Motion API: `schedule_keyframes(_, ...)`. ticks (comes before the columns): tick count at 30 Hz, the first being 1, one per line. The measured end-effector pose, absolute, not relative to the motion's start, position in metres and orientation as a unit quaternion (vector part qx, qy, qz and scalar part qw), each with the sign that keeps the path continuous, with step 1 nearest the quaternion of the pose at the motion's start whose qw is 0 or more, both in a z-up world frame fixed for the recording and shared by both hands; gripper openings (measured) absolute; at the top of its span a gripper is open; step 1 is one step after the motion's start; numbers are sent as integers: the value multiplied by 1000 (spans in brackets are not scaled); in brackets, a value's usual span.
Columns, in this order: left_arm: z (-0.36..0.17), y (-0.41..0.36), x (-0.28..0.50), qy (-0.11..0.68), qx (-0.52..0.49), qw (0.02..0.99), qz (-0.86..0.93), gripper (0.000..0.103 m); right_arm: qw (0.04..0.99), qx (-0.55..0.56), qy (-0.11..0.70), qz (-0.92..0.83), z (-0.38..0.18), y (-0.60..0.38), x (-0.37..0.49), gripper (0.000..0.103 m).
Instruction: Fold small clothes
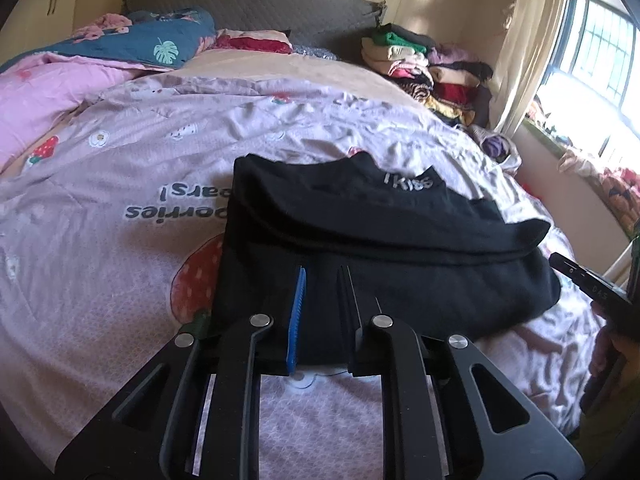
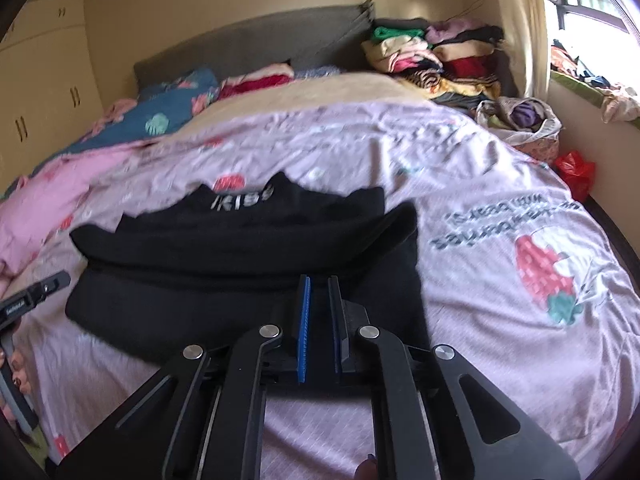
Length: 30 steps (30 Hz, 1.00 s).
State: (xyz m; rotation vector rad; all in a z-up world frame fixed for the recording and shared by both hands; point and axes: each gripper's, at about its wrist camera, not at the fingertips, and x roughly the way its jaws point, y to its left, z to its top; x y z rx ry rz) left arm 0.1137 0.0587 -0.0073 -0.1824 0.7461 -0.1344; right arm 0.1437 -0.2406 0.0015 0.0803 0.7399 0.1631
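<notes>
Left wrist view: the black garment point(image 1: 360, 240) lies folded in the middle of the frame on my pink strawberry bedspread point(image 1: 120, 208), its near hem pinched between the pads of my left gripper point(image 1: 322, 276), jaws narrow on the cloth. In the right wrist view my right gripper point(image 2: 319, 286) nips the same hem at lower centre, just as narrow. The collar edge points toward the headboard point(image 1: 248, 4). Bare bedspread spreads left and right of the garment; a pile of folded clothes point(image 1: 424, 68) fills the upper right corner.

black garment point(image 1: 360, 240) — folded, on bed
</notes>
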Motion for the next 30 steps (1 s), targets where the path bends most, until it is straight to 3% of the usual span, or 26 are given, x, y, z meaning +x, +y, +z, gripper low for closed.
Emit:
schedule_keyframes(15,-32,55,167,401,-43,914,-44,9,900,17,432,56,-40,-231,182,8)
schedule_keyframes(26,-24,67,209,403,-78,911,-50,10,902,45,425,61,-30,-235,241,8)
schedule_keyframes(30,-12,76,223,391,-91,915,-41,16,907,55,414,57,-24,-241,254,8)
